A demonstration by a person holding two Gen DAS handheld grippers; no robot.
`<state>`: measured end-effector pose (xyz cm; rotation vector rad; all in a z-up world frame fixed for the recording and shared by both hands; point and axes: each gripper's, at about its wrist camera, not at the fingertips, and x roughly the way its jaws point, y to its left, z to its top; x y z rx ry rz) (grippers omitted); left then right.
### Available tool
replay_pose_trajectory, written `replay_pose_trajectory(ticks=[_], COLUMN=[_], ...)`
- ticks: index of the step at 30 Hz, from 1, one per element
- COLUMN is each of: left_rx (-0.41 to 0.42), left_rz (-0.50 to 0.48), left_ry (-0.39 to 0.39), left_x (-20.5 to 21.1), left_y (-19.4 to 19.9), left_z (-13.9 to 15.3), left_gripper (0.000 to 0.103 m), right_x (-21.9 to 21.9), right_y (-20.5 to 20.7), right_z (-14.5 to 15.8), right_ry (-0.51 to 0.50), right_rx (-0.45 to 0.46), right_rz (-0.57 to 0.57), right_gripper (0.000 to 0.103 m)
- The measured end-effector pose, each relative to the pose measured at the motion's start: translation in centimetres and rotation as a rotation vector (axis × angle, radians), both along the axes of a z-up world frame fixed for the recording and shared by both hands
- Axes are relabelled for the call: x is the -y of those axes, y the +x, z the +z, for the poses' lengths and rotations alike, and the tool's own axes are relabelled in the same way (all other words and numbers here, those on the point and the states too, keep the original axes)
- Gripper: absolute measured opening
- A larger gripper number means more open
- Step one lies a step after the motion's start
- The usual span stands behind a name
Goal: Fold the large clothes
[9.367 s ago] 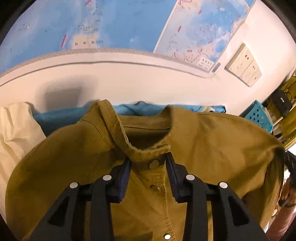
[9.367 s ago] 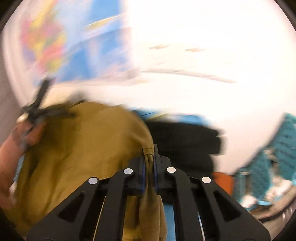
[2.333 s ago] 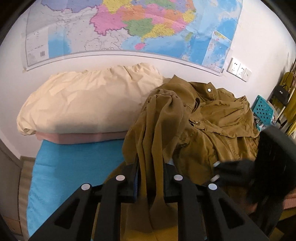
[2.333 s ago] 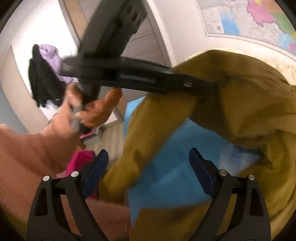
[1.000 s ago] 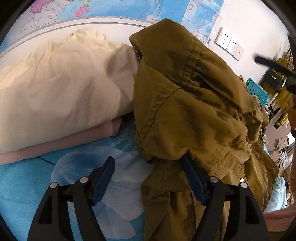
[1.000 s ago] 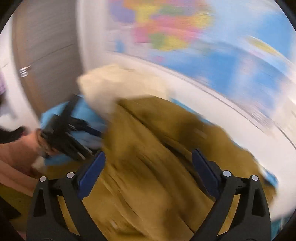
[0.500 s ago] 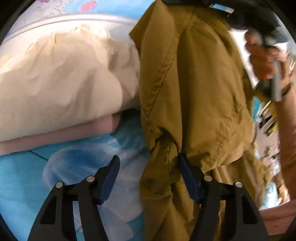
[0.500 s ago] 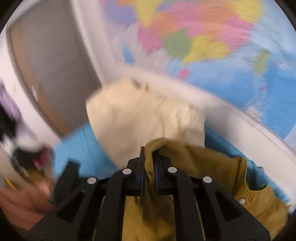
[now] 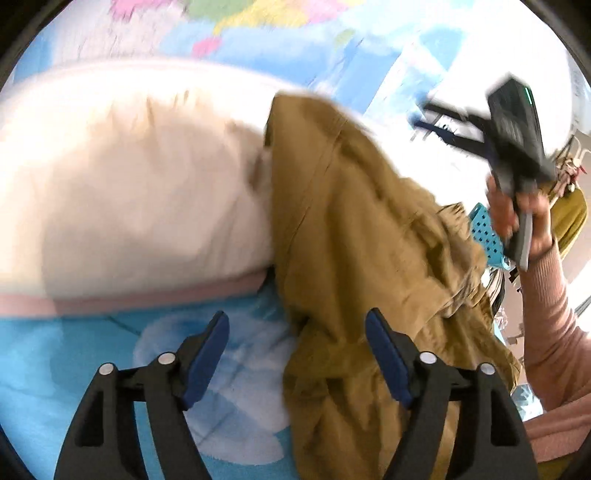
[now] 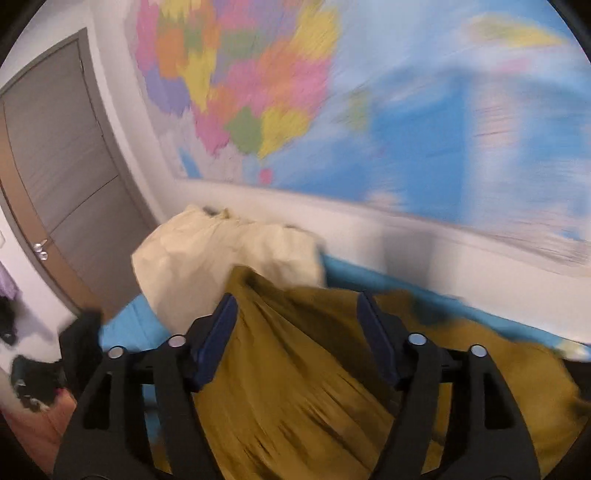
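While its jaws are opening, the left gripper (image 9: 297, 354) points downward over the bed, blue pads spread wide with nothing pressed between them. An olive-brown jacket (image 9: 354, 236) rises in a crumpled heap ahead of the gripper and to its right; a lower fold of the cloth runs down between the jaws near the right finger, but whether it touches that pad is hard to tell. Ahead and to the left lies a cream pillow (image 9: 125, 184) on a pink pillow (image 9: 147, 297), the jacket's edge leaning against the cream one. Beneath the left finger spreads a blue bedsheet (image 9: 55, 365) with a white flower print. Far to the right and higher up, the right gripper (image 9: 428, 125) is held aloft, blurred, in a hand (image 9: 517, 218) with a pink sleeve (image 9: 550, 314) running down from it. A turquoise perforated basket (image 9: 487, 236) shows just behind the jacket, left of that hand. A coloured wall map (image 9: 258, 22) fills the top.

From the right wrist, the right gripper (image 10: 295, 332) tilts down with its jaws opening, pads apart and clear of the cloth. The jacket (image 10: 295, 387) lies below and between the fingers, streaked by blur, spreading off to the right. Just ahead and slightly left sits the cream pillow (image 10: 221, 258), with the blue bedsheet (image 10: 369, 277) along the wall. The wall map (image 10: 332, 92) covers the upper frame, and a grey door (image 10: 62, 166) stands far left. At the lower left a blurred dark shape, seemingly the left gripper (image 10: 55, 362), cannot be read clearly.
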<state>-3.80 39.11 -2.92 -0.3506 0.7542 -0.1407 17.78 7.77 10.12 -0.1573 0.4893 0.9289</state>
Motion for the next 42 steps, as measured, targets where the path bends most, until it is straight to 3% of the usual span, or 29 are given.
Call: replay_pose_trajectory(ticks=[3, 6, 9, 13, 15, 17, 18, 19, 22, 24, 26, 28, 32, 35, 38, 42], left_rx=[0.048, 0.092, 0.094, 0.042, 0.005, -0.032, -0.045, -0.055, -0.071, -0.069, -0.064, -0.068, -0.099, -0.115, -0.094, 0.036], left_rz=[-0.029, -0.101, -0.151, -0.167, -0.154, -0.124, -0.116, -0.106, -0.087, -0.082, -0.087, -0.095, -0.105, -0.126, -0.155, -0.153], left_ry=[0.059, 0.118, 0.154, 0.188, 0.196, 0.207, 0.204, 0.207, 0.221, 0.251, 0.253, 0.287, 0.435, 0.534, 0.443, 0.347], left_x=[1.9, 5.1, 7.7, 9.6, 9.9, 9.7, 9.2, 8.9, 8.6, 8.7, 9.0, 9.9, 12.6, 13.8, 12.8, 11.3], left_y=[0.5, 2.1, 4.2, 7.3, 8.4, 9.3, 9.6, 9.7, 9.7, 9.6, 9.5, 9.8, 10.8, 10.9, 10.2, 8.7], left_z=[2.1, 3.6, 3.7, 2.6, 1.7, 0.7, 0.3, 0.0, -0.7, -0.9, -0.9, -1.1, -2.2, -2.7, -1.3, 2.8], left_gripper=[0.075, 0.076, 0.076, 0.076, 0.076, 0.076, 0.076, 0.076, 0.075, 0.075, 0.075, 0.081, 0.094, 0.094, 0.085, 0.084], right_x=[7.7, 13.3, 16.7, 17.8, 17.5, 17.6, 17.9, 18.1, 19.6, 20.7, 20.5, 19.7, 18.8, 19.7, 20.5, 18.9], right_y=[-1.3, -1.9, -1.6, -0.3, 0.2, 0.3, 0.0, -0.4, -2.4, -2.8, -2.2, -0.2, 2.7, 2.1, -0.2, -3.9], right_z=[-2.0, -5.2, -8.6, -11.5, -12.2, -12.4, -12.3, -11.6, -8.1, -6.4, -6.1, -7.6, -11.2, -10.9, -9.2, -7.0], right_ry=[-0.022, -0.068, -0.072, -0.110, -0.126, -0.136, -0.123, -0.109, -0.039, 0.022, -0.018, -0.083, -0.171, -0.108, -0.061, -0.057], right_rx=[0.022, -0.029, -0.109, -0.138, -0.138, -0.147, -0.150, -0.135, -0.005, 0.032, 0.071, 0.036, -0.022, -0.028, 0.031, 0.126], right_rz=[-0.147, -0.253, -0.331, -0.416, -0.418, -0.404, -0.381, -0.371, -0.397, -0.413, -0.443, -0.472, -0.528, -0.562, -0.555, -0.421], right_gripper=[0.077, 0.079, 0.083, 0.084, 0.072, 0.032, 0.026, 0.009, 0.008, 0.008, 0.009, 0.010, 0.027, 0.053, 0.057, 0.057])
